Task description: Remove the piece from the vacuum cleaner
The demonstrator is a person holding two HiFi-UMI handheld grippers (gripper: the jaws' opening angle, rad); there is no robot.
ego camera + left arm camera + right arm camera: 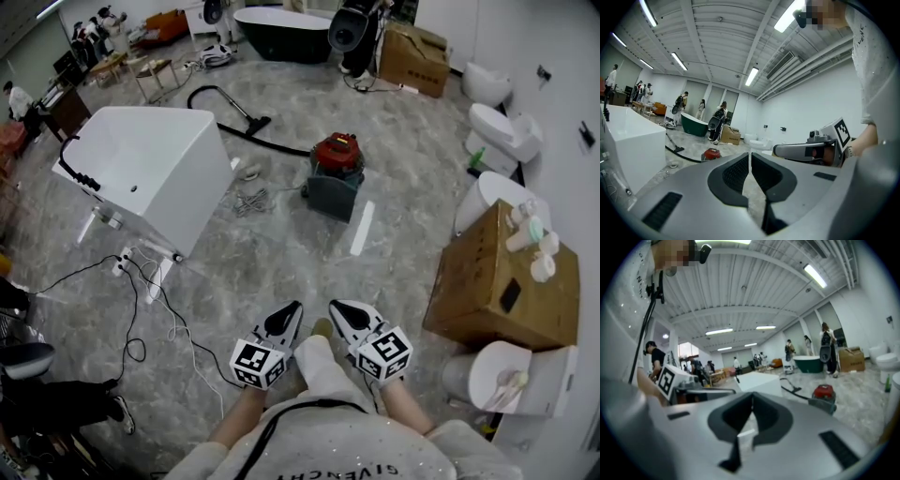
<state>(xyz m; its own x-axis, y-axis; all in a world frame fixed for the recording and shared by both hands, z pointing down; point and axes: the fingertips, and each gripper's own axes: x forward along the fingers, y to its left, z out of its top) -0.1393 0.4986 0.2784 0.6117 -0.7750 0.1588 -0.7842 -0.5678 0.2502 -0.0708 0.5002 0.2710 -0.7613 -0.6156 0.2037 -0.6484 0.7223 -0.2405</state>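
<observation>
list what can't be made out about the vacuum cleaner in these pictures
- vacuum cleaner, head view: too small to show which piece comes off.
- its lower half, left gripper view: hidden behind the left tool.
- hose joint at the vacuum cleaner, head view: too small to tell if attached.
- items on the cardboard box, head view: too small to name.

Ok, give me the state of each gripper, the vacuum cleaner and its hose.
Left gripper: fingers shut, nothing between them.
Right gripper: fingers shut, nothing between them.
Vacuum cleaner: upright on the floor, untouched, well ahead of both grippers.
Hose: lying curved on the floor, running to the vacuum cleaner.
</observation>
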